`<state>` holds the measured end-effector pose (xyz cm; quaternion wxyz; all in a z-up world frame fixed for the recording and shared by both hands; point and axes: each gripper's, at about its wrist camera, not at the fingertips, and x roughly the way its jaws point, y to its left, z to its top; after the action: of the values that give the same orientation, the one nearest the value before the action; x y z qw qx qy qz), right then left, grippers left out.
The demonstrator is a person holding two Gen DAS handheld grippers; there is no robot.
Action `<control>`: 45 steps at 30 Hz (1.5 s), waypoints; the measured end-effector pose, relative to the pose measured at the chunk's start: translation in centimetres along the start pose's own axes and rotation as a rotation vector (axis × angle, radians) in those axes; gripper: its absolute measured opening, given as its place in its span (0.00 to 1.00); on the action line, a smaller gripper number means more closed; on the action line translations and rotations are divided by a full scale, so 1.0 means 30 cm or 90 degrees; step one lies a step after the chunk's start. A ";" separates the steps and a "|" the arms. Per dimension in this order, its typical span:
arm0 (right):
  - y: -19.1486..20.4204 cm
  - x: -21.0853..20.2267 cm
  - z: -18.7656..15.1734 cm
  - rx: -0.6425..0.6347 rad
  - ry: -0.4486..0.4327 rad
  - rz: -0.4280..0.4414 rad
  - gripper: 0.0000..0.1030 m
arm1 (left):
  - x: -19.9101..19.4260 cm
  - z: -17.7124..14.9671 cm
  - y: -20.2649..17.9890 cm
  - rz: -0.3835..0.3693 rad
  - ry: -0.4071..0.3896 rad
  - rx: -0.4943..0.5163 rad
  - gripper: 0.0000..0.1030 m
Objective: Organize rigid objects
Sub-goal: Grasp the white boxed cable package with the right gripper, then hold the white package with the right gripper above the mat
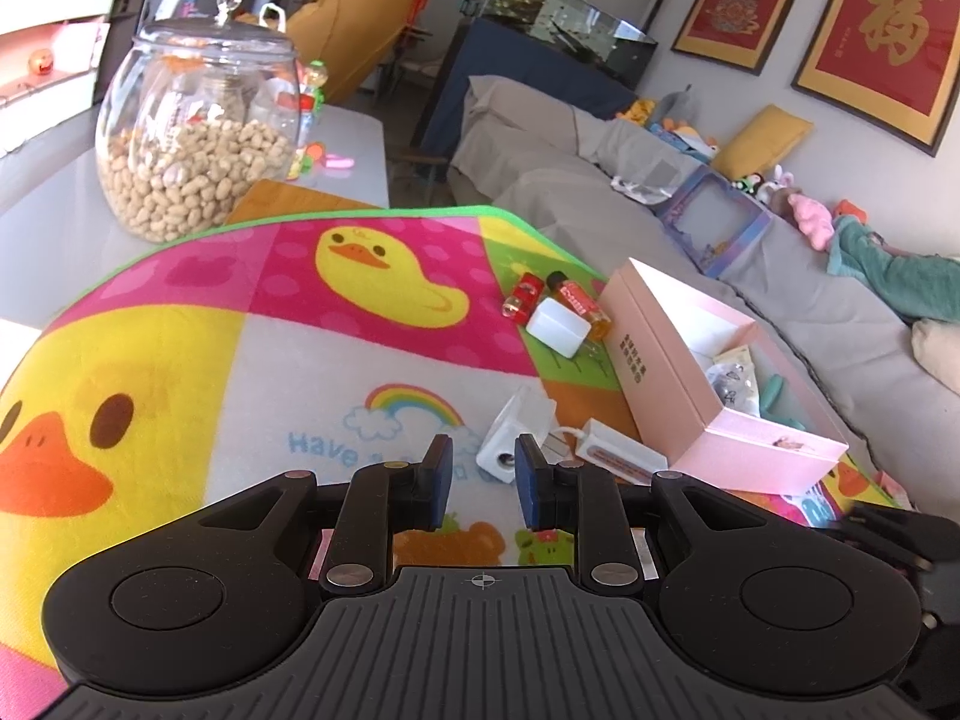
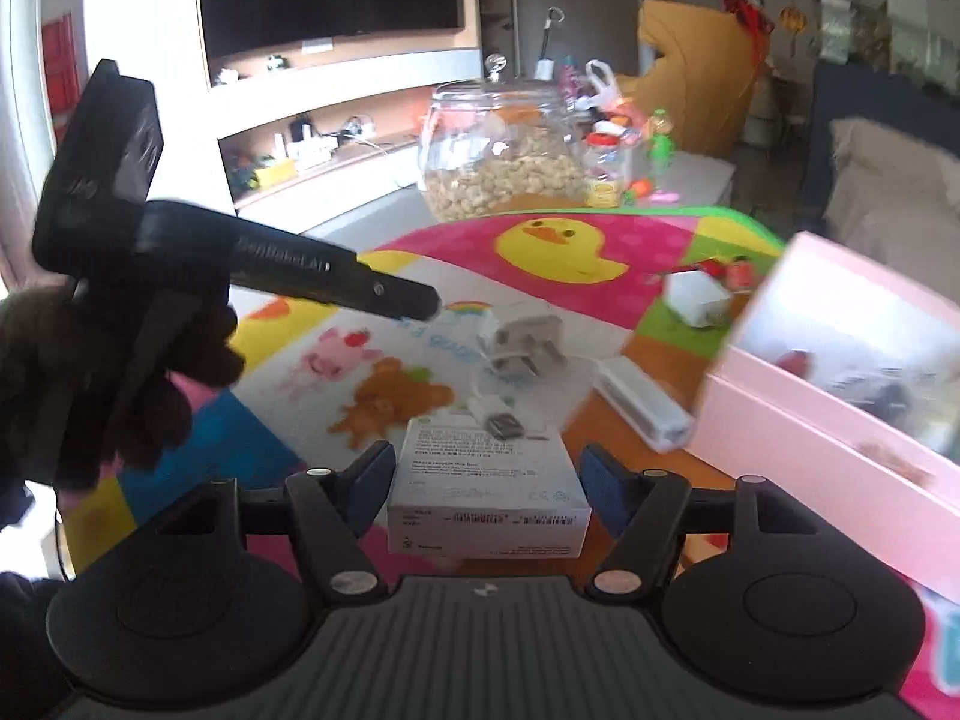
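In the left wrist view, the glass jar (image 1: pixel 201 138) with peanuts stands in the upper left of the frame, at the far edge of the colourful mat (image 1: pixel 252 324) that covers the desk (image 1: pixel 54 228). In the lower centre, the left hand-held gripper (image 1: pixel 483 480) has its pads close together with only a narrow gap, and nothing is between them. Just beyond its tips lies the white charger plug (image 1: pixel 510 441), and to the right of it the long white adapter (image 1: pixel 618 453). Higher, right of centre, a small white case (image 1: pixel 558 327) lies beside two small red bottles (image 1: pixel 555 297). At the right, the pink box (image 1: pixel 720 384) stands open with some items already inside.

In the right wrist view, the right hand-held gripper (image 2: pixel 486 480) is spread, and the white carton (image 2: pixel 486 495) sits between its pads. The pads do not seem to press its sides. The view is blurred, so I cannot tell this for certain.

The step in hand seems to be taking the carton and bringing it to the pink box (image 2: pixel 840 396) at the right of the frame. To do it well, the pads should meet the two flat sides squarely and at the middle, so the carton does not turn. It should be lifted over the adapter and the box wall, then set down flat in a free part.
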<state>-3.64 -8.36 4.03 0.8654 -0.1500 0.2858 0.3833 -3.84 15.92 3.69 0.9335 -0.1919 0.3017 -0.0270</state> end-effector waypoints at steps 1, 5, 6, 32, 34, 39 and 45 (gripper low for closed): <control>0.005 -0.024 -0.030 -0.018 0.003 -0.041 0.66 | 0.004 -0.003 -0.004 -0.001 0.003 0.003 0.24; -0.038 -0.085 -0.138 -0.002 0.032 -0.148 0.66 | 0.021 -0.009 -0.049 -0.008 0.013 0.033 0.24; -0.060 -0.101 -0.154 0.021 0.030 -0.158 0.66 | 0.027 -0.011 -0.067 -0.014 0.020 0.046 0.24; -0.186 -0.090 -0.243 0.186 0.020 -0.169 0.78 | 0.005 -0.203 -0.289 -0.099 0.202 0.325 0.25; -0.184 -0.088 -0.242 0.185 0.021 -0.169 0.79 | -0.009 -0.223 -0.315 -0.125 0.220 0.350 0.25; -0.184 -0.089 -0.244 0.188 0.020 -0.170 0.80 | -0.010 -0.255 -0.382 -0.163 0.238 0.406 0.30; -0.194 -0.097 -0.251 0.200 0.012 -0.163 0.80 | -0.027 -0.189 -0.409 -0.167 0.190 0.432 0.30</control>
<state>-3.74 -17.49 0.08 0.9170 -0.0517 0.3291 0.2193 -6.94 2.75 4.51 0.8785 0.0966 0.3811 -0.2715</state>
